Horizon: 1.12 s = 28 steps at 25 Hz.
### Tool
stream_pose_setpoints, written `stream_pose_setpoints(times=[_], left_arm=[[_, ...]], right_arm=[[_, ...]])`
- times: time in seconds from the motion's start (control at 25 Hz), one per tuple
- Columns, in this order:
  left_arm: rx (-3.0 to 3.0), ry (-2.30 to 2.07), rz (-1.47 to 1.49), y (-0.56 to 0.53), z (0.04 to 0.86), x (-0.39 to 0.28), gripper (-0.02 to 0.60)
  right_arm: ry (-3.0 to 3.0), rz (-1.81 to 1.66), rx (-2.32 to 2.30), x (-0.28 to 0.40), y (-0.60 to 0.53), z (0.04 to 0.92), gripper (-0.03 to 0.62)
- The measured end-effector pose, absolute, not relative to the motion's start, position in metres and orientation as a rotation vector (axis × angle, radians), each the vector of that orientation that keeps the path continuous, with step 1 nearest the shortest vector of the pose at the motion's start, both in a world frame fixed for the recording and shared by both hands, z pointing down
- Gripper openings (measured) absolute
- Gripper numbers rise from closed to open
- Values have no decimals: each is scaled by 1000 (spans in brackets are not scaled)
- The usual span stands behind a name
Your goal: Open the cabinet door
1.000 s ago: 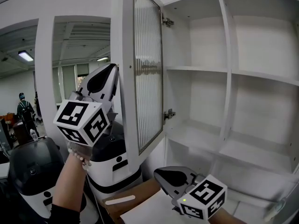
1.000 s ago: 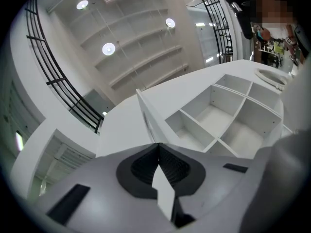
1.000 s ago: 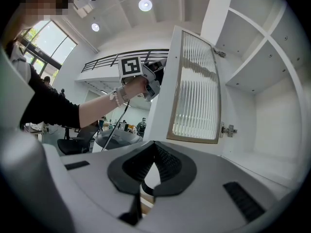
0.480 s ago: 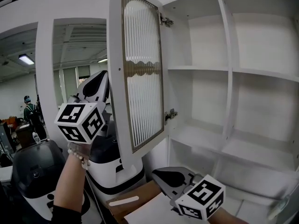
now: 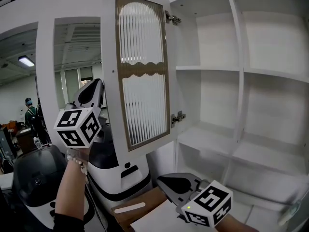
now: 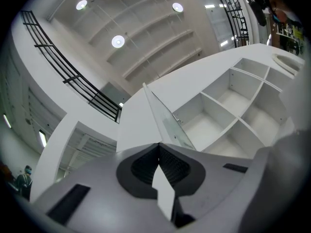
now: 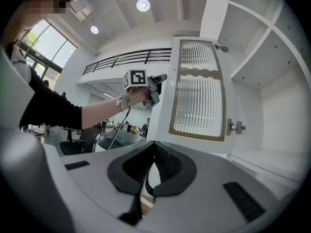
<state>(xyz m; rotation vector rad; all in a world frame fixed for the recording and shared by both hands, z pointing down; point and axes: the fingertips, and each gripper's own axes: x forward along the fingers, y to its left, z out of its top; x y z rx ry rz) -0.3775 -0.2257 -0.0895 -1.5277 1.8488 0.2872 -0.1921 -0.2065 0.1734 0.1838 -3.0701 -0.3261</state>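
Swung wider over the last second, the door [image 5: 140, 76] now turns its whole ribbed pane to the room, where before it stood nearly edge-on. The left gripper [image 5: 93, 85] has gone leftward and a little lower with it.

One door is open. It hangs on two hinges, one at the top [image 5: 173, 18] and one at the bottom [image 5: 177, 117], both on its right edge. It stands well out from the white cabinet [image 5: 236, 42]. Inside, one upright divider makes two columns. Two shelf levels cross them, so three tiers of bare compartments show, the lowest only partly.

Two grippers are in sight. The left one is raised and tilts upward, with its tip right at the door's free left edge, on the far side of the frame. In its own view the jaws are pressed together at the tip, and I can make out nothing pinched between them. The door's thin edge runs straight up from that tip.

The right gripper [image 5: 166, 180] sits low in front of the cabinet's bottom tier, well apart from the door. Its jaws are closed too and hold nothing. Under it lies one brown board [image 5: 140, 204] with a white sheet [image 5: 154, 219] on top.

Two rounded floor machines stand at lower left. One has a dark dome [image 5: 34, 170]. The other is white with black bands [image 5: 118, 175] and stands just below the door. One person [image 5: 30, 116] stands far back on the left.
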Motion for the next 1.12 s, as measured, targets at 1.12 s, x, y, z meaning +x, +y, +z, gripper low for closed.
stream_pose_setpoints(times=[1.12], left_arm=[[-1556, 1950, 230, -207, 36, -368, -2]], right_arm=[[-3088, -243, 315, -189, -223, 203, 0]])
